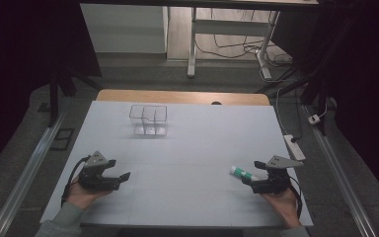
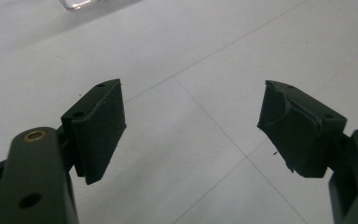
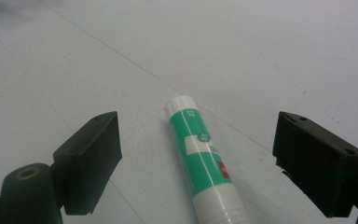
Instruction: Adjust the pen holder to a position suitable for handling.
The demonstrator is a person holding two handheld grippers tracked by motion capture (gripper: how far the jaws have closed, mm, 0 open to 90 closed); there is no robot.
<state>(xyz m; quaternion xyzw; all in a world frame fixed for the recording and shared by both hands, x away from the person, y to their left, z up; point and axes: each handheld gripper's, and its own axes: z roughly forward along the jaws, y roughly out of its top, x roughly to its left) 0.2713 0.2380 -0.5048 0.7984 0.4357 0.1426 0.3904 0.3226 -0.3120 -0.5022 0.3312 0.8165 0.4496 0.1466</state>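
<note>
Right gripper (image 1: 252, 173) — jaws spread wide, low over the white table sheet (image 1: 187, 148) — straddles a green-and-white cylindrical glue stick (image 1: 242, 172) lying flat on the sheet near the table's right front. In the right gripper view the stick (image 3: 202, 161) lies between the jaws, touching neither. Left gripper (image 1: 119, 169), jaws likewise spread, holds nothing. A clear plastic two-compartment box (image 1: 148, 120) stands well apart, toward the far edge.
</note>
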